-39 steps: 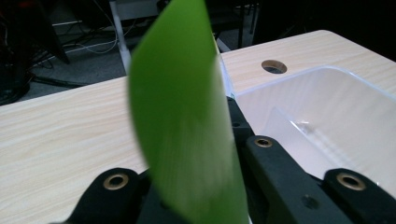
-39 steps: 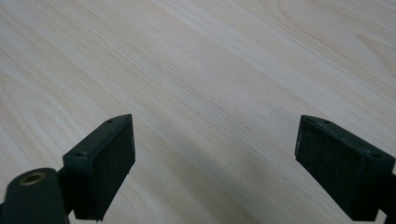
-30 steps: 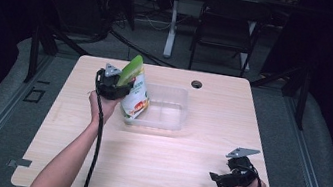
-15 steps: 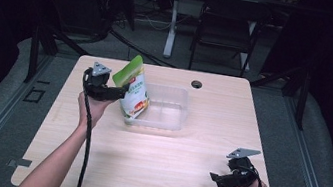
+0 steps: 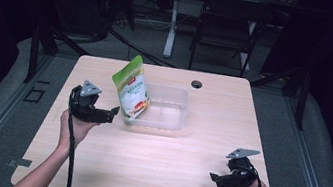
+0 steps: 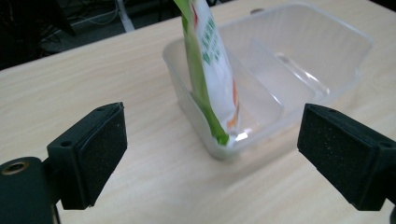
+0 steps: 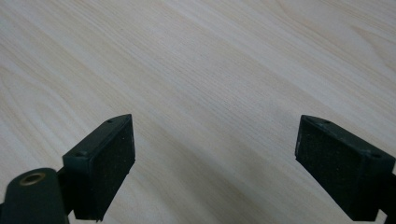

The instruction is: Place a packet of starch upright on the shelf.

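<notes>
left gripper [image 5: 113, 114]: black body, grey three-cornered plate, black cable | right gripper [image 5: 214, 178]: same | fingers [image 6: 95, 156]: black, square-padded

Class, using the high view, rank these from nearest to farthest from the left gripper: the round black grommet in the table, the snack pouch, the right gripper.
Measured from the left gripper:
1. Snack pouch, just right of it, standing in the clear tray's left end.
2. Black grommet, at the table's far edge.
3. Right gripper, at the near right corner.
</notes>
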`<action>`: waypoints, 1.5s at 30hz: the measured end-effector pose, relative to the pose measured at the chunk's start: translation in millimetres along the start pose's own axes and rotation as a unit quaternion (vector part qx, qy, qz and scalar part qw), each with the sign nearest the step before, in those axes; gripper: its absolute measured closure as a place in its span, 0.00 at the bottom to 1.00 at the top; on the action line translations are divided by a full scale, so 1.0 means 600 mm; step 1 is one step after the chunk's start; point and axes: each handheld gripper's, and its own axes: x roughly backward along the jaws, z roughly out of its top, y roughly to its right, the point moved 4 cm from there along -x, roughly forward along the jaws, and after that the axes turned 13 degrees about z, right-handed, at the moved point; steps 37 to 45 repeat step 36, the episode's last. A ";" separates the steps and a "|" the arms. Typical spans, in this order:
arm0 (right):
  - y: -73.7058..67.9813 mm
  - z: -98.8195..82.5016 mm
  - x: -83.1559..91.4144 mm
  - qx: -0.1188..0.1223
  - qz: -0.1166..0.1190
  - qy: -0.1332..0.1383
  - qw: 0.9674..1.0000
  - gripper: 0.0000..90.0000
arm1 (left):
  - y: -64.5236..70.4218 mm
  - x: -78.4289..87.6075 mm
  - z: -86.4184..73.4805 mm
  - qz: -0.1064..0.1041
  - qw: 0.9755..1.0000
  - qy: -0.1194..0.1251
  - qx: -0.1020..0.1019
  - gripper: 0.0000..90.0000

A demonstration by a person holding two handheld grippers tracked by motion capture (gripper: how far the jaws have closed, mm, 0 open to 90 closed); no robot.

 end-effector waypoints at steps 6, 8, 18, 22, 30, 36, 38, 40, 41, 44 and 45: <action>0.000 0.000 0.000 0.003 -0.002 -0.006 1.000 0.13 | 0.022 0.019 -0.038 -0.009 0.999 -0.022 -0.042 0.08; 0.000 0.000 0.000 0.003 -0.002 -0.006 1.000 0.13 | 0.028 0.024 -0.051 -0.017 0.998 -0.028 -0.046 0.08; -0.002 0.000 -0.001 0.003 0.002 -0.007 1.000 0.13 | 0.049 0.027 -0.108 -0.018 0.996 -0.060 -0.064 0.07; -0.001 0.000 -0.001 0.005 -0.001 -0.011 1.000 0.13 | 0.049 0.023 -0.121 -0.021 0.996 -0.068 -0.063 0.07; -0.002 0.000 -0.001 0.006 0.001 -0.008 1.000 0.13 | 0.056 0.013 -0.145 -0.028 0.994 -0.078 -0.070 0.07; -0.001 0.000 0.000 0.007 -0.002 -0.006 1.000 0.13 | 0.063 0.005 -0.143 -0.029 0.995 -0.067 -0.075 0.05; -0.001 0.000 0.000 0.007 -0.002 -0.006 1.000 0.13 | 0.063 0.005 -0.143 -0.029 0.995 -0.067 -0.075 0.05; -0.001 0.000 0.000 0.007 -0.002 -0.006 1.000 0.13 | 0.063 0.005 -0.143 -0.029 0.995 -0.067 -0.075 0.05; -0.001 0.000 0.000 0.007 -0.002 -0.006 1.000 0.13 | 0.063 0.005 -0.143 -0.029 0.995 -0.067 -0.075 0.05; -0.001 0.000 0.000 0.007 -0.002 -0.006 1.000 0.13 | 0.063 0.005 -0.143 -0.029 0.995 -0.067 -0.075 0.05; -0.001 0.000 0.000 0.007 -0.002 -0.006 1.000 0.13 | 0.063 0.005 -0.143 -0.029 0.995 -0.067 -0.075 0.05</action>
